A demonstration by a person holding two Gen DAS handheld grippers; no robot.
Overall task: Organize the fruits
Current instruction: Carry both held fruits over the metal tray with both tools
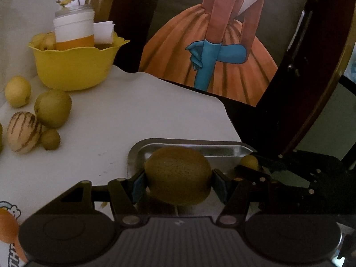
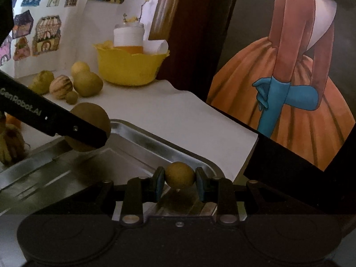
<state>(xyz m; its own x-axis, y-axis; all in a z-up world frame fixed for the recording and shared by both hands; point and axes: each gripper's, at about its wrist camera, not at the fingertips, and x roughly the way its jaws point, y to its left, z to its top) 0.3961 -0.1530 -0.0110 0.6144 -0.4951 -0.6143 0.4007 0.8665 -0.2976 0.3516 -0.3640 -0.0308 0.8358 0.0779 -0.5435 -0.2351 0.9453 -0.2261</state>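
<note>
With the left gripper (image 1: 178, 185) clamped on a kiwi (image 1: 178, 175) and the right gripper (image 2: 179, 183) pinching a small round fruit (image 2: 179, 175), both apparently just above the metal tray (image 2: 142, 142), lower each gently before releasing.

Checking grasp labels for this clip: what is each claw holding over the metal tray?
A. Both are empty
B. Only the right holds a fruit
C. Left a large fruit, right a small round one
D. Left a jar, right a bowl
C: the left claw clamps a large fruit, and the right claw pinches a small round fruit above the tray.
</note>
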